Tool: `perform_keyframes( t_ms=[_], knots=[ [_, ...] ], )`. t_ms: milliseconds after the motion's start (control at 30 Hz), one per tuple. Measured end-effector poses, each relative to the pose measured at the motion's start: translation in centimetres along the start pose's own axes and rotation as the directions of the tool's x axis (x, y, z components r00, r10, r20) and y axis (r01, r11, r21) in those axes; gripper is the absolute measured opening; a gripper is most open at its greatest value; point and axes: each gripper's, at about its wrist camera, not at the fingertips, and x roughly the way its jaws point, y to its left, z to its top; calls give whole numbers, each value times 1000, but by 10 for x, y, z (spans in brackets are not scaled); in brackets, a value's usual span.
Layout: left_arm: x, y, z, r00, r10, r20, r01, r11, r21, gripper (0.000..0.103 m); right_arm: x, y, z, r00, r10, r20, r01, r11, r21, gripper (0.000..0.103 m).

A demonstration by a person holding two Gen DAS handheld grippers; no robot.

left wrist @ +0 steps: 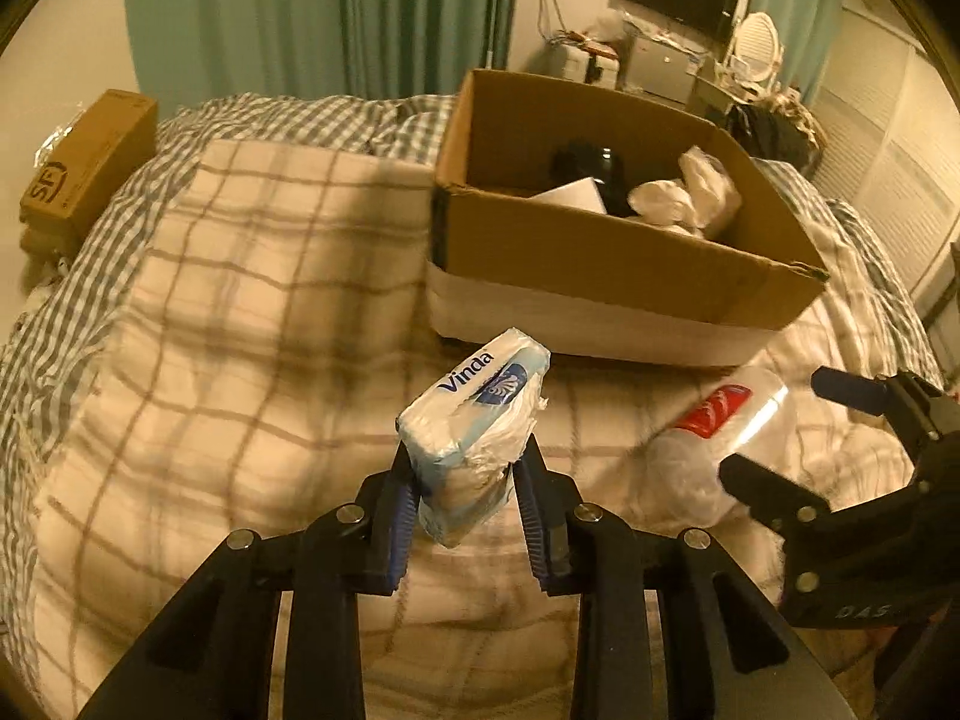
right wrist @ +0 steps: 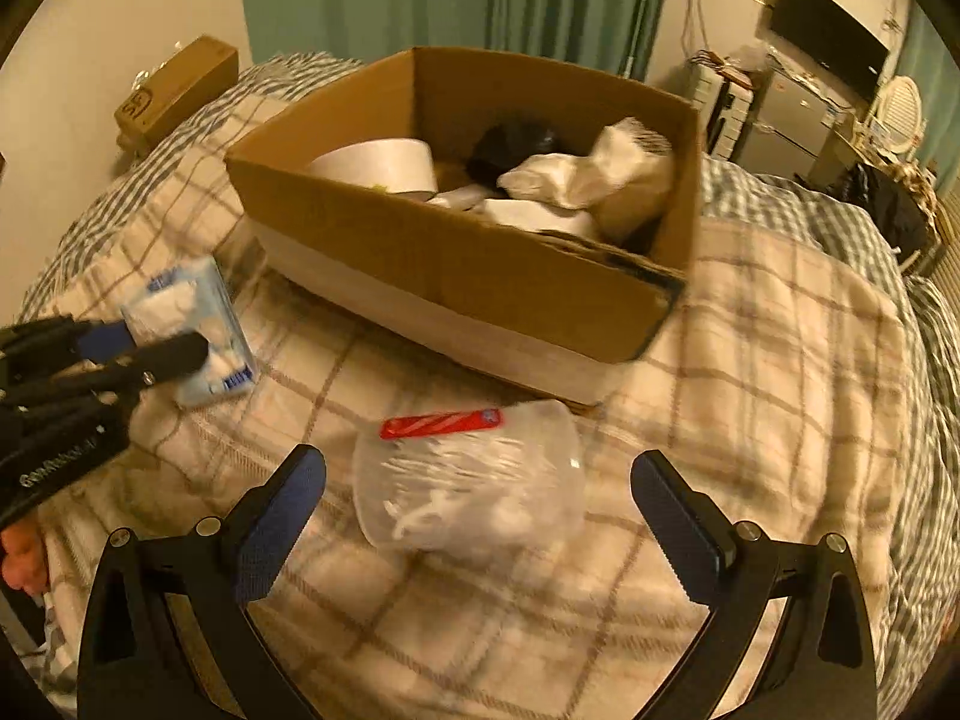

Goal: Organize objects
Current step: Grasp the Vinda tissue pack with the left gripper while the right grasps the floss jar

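A blue and white Vinda tissue pack (left wrist: 474, 426) stands up between the pads of my left gripper (left wrist: 462, 474), which is shut on its lower half and holds it over the checked blanket. In the right wrist view the same tissue pack (right wrist: 198, 324) shows at the left in that gripper (right wrist: 156, 348). My right gripper (right wrist: 477, 480) is open, its fingers on either side of a clear plastic bag of cotton swabs (right wrist: 474, 480) with a red strip, lying on the blanket. That bag (left wrist: 714, 426) also lies right of the tissue pack, with the right gripper (left wrist: 780, 426) over it.
An open cardboard box (left wrist: 600, 258) sits on the bed just behind both grippers, holding a dark object, white bags and a white roll (right wrist: 384, 165). A smaller closed carton (left wrist: 90, 162) rests at the far left by the wall. The checked blanket (left wrist: 240, 300) covers the bed.
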Motion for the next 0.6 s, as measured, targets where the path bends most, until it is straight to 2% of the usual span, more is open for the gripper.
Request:
perform_keyframes(
  t_ms=[233,300,400,600],
  knots=[
    [14,-2,-1,999,-1,-37,2,1000,13,31,25,7,-3,998,-19,-61,18,1000,-24,101],
    [16,-4,-3,999,-3,-43,4,1000,21,31,30,5,-4,997,-10,-74,9,1000,-11,100],
    [15,-6,-4,999,-3,-46,4,1000,25,31,35,2,-6,996,-2,-93,2,1000,1,91],
    [13,-9,-5,999,3,-51,-1,999,33,31,29,-1,-11,997,5,-82,-3,1000,22,90]
  ],
)
